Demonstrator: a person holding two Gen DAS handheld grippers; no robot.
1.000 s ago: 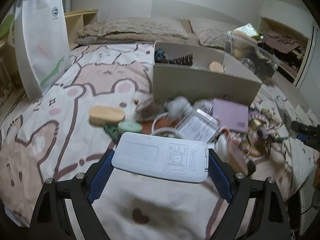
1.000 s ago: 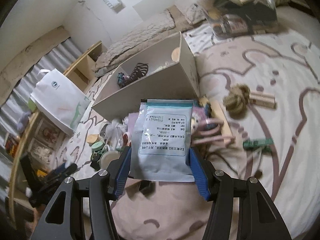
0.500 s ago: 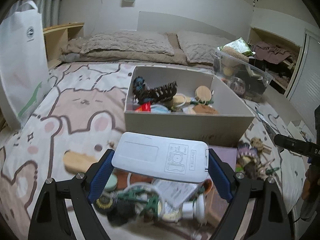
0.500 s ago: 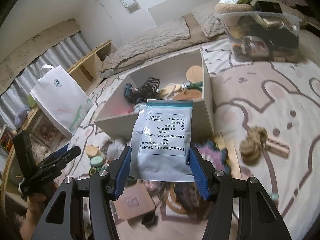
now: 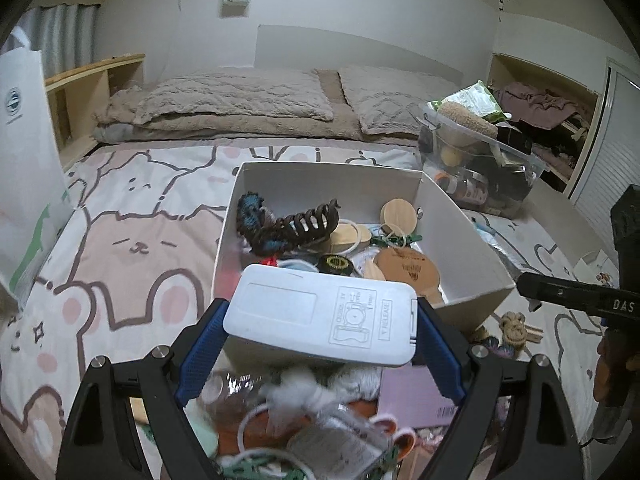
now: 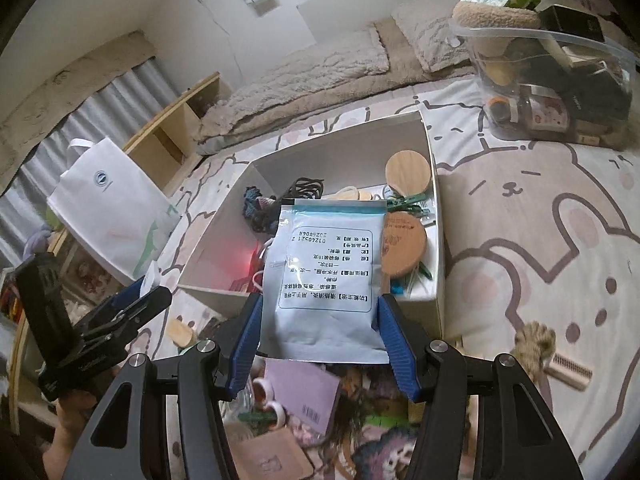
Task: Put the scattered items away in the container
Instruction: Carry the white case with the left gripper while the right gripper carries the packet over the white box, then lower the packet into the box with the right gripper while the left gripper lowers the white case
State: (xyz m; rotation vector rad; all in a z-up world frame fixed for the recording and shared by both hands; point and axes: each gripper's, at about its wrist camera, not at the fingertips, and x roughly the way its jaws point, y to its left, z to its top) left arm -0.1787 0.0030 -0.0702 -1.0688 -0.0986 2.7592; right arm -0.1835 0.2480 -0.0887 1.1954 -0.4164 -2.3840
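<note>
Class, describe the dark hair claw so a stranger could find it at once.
Find the white box on the bed. Inside, toward its left back corner, the hair claw lies beside blue-black yarn; only it has curved interlocking teeth.

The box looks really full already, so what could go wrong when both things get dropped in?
1. The left gripper holds a white case over the near wall of the box; let go too early, it could catch the rim and fall onto the pile below.
2. The right gripper holds a pouch; being light and flat, it may slide off the wooden discs and hair claw inside.
3. Both grippers crowd one small box and might bump.
</note>
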